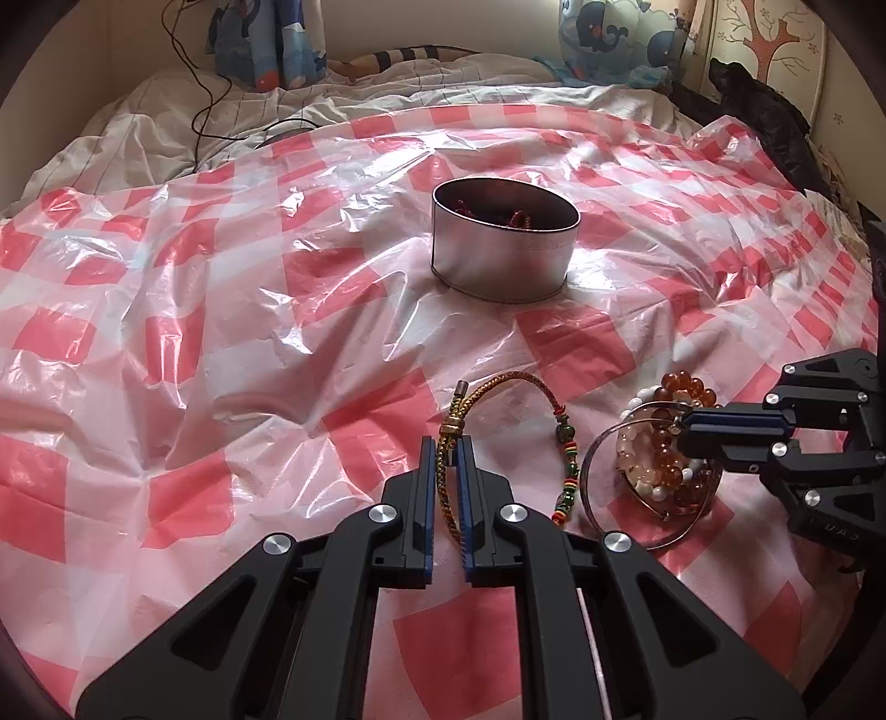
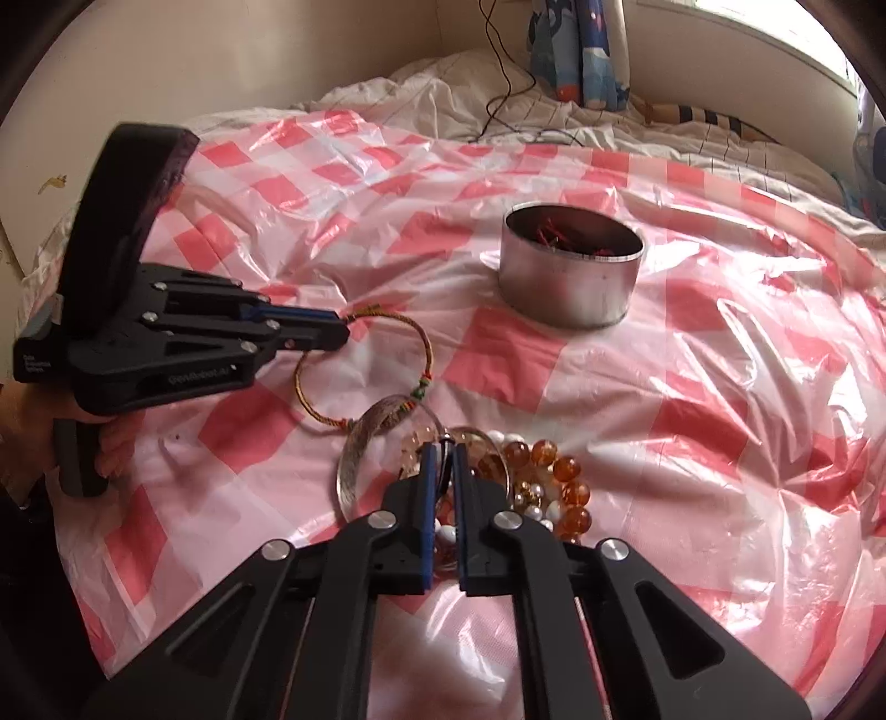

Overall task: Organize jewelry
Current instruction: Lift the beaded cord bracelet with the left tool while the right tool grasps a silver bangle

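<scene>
A braided gold-and-red cord bracelet (image 1: 531, 379) with green beads lies on the checked sheet, and my left gripper (image 1: 446, 443) is shut on its near side. From the right wrist view the same gripper (image 2: 344, 331) pinches the cord bracelet (image 2: 426, 343) at its left end. To the right, my right gripper (image 2: 441, 448) is shut on the rim of a thin silver bangle (image 2: 354, 459), which lies over a heap of amber and white bead bracelets (image 2: 559, 482). A round metal tin (image 1: 504, 243) stands farther back, open, with red jewelry inside.
A crinkled red-and-white checked plastic sheet (image 1: 221, 332) covers the bed. A black cable (image 1: 205, 111) runs over the white bedding behind it. Patterned pillows (image 1: 609, 44) lean on the back wall. A hand (image 2: 111, 443) holds the left gripper's handle.
</scene>
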